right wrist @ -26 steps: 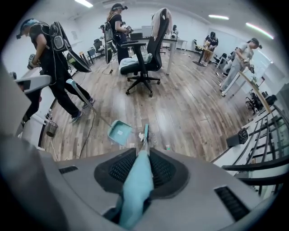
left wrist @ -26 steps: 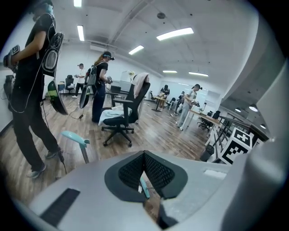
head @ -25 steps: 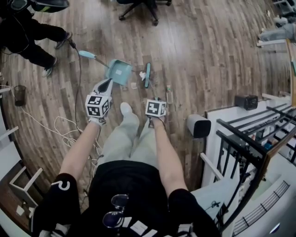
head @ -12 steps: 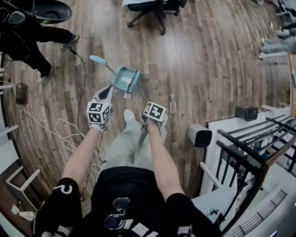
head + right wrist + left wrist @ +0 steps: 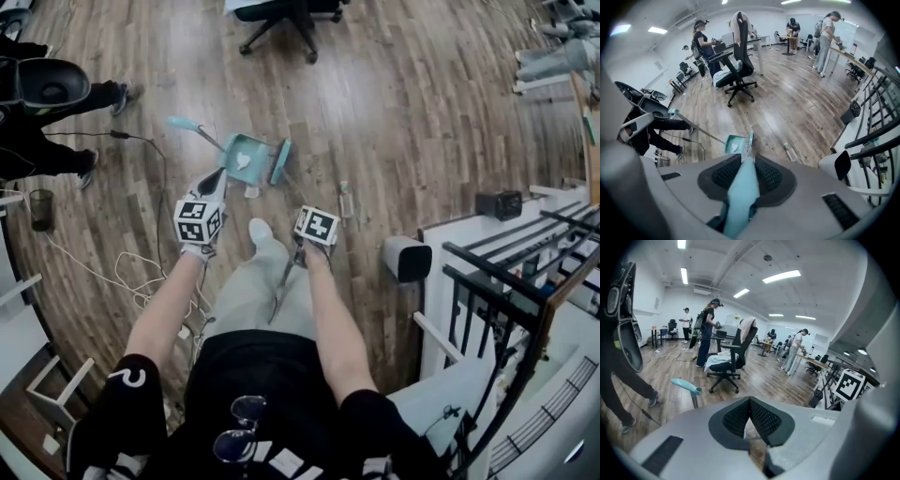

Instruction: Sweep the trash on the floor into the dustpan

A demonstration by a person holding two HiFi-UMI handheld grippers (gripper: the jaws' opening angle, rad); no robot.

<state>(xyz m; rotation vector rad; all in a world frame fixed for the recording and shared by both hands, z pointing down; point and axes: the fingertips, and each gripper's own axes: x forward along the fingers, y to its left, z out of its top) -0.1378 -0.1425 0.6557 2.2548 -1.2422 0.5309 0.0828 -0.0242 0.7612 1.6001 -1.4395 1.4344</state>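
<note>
A teal dustpan (image 5: 246, 159) lies on the wood floor ahead of me, holding a white scrap of trash (image 5: 242, 160). Its long handle (image 5: 183, 124) slants away to the left. The teal broom head (image 5: 279, 161) stands against the pan's right side. My right gripper (image 5: 307, 216) is shut on the teal broom handle (image 5: 740, 197); the right gripper view also shows the dustpan (image 5: 736, 143) and broom head (image 5: 750, 139). My left gripper (image 5: 220, 174) is shut on nothing, just short of the pan. A white scrap (image 5: 251, 192) and a small bottle (image 5: 345, 199) lie on the floor.
An office chair (image 5: 281, 19) stands beyond the pan. Cables (image 5: 141, 272) trail over the floor at left, near a bystander's legs (image 5: 56, 155) and a dark cup (image 5: 39, 202). A white speaker-like box (image 5: 403, 255), a black box (image 5: 497, 204) and a black railing (image 5: 506, 281) are at right.
The broom head has swept left, from apart on the pan's right to against its side. A white scrap now lies inside the pan. The left gripper has barely moved.
</note>
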